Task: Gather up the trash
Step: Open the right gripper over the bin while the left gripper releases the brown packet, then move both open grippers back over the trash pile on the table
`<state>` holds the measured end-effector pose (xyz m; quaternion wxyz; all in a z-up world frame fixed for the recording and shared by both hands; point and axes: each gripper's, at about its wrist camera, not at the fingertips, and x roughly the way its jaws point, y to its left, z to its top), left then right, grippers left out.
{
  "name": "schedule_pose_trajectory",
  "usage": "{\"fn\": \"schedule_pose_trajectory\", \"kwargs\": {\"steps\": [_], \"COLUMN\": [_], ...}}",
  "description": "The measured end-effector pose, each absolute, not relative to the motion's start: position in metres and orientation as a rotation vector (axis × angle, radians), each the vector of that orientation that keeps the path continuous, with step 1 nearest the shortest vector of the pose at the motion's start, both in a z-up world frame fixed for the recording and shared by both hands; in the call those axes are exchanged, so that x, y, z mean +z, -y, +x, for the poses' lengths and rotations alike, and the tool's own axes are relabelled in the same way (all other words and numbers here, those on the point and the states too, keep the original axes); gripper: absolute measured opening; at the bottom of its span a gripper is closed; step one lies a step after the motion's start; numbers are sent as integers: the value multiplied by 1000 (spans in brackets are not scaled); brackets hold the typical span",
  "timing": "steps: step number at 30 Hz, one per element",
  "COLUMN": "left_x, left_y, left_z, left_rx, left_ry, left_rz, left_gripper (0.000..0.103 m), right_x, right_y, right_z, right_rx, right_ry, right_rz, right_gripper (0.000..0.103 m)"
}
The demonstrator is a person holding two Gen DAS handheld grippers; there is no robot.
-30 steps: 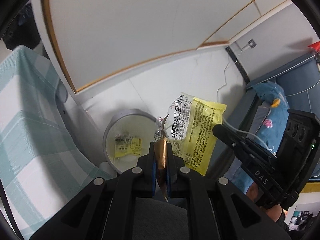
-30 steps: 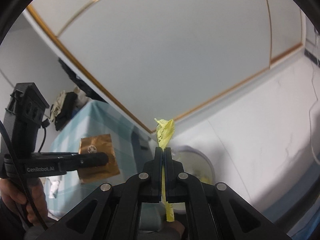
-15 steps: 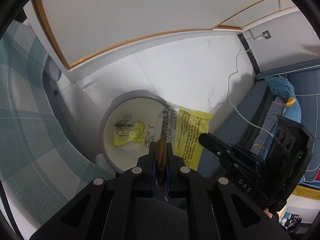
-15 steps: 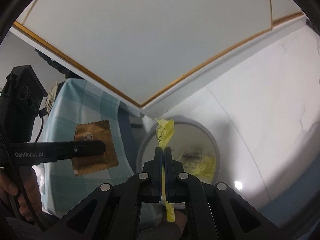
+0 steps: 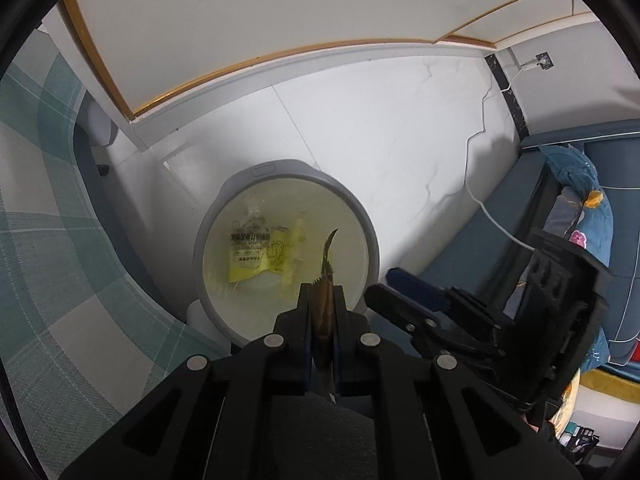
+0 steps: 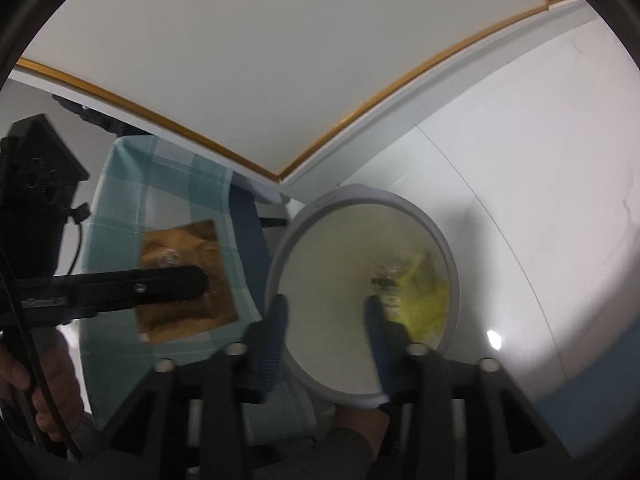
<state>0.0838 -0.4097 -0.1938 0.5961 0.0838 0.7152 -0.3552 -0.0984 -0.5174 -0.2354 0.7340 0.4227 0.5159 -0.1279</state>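
A round grey trash bin (image 5: 372,248) stands on the white floor, and yellow wrappers (image 5: 256,256) lie inside it. My left gripper (image 5: 322,300) is shut on a brown foil wrapper (image 5: 325,280), held edge-on over the bin's near rim. In the right wrist view the same brown wrapper (image 6: 180,248) hangs flat beside the bin (image 6: 400,204), left of it. My right gripper (image 6: 326,320) is open and empty above the bin, with yellow wrappers (image 6: 420,296) below it. The right gripper also shows in the left wrist view (image 5: 404,292), open.
A table with a green checked cloth (image 5: 48,240) stands left of the bin. A blue sofa (image 5: 600,208) with a cushion is at the right. A white cable (image 5: 484,200) runs along the floor to a wall socket. A white wall panel with a gold trim (image 6: 360,104) is behind.
My right gripper has opened and the yellow wrapper it held has dropped into the bin. Both grippers have moved closer over the bin. The left gripper still holds the brown wrapper.
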Motion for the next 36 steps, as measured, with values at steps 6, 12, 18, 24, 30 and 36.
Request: {"fn": "schedule_pose_trajectory", "kwargs": {"steps": [6,12,18,24,30,36], "left_x": [-198,-202,-206,-212,-214,-205], "left_y": [412,415,423,424,424,414], "left_z": [82,80,75,73,70,72], "left_rx": [-828,-821,-824,-802,-780,-748], "left_ry": [-1667,-1683,-1684,-1699,-1711,-1645], "left_rz": [210,228,289,312,334,322], "left_gripper": [3,4,4,7,13,44], "right_x": [-224,-209,-207,-207,-205,-201], "right_y": [523,533,534,532,532,531], "right_z": [-112,-127,-127,-128,-131,-133], "right_rx": [-343,-400,-401,-403,-415,-432], "right_ry": [-1103,-1041,-1044,-1043,-1037,-1033], "right_rz": [910,903,890,893,888,885], "right_gripper": [56,73,80,85,88,90]}}
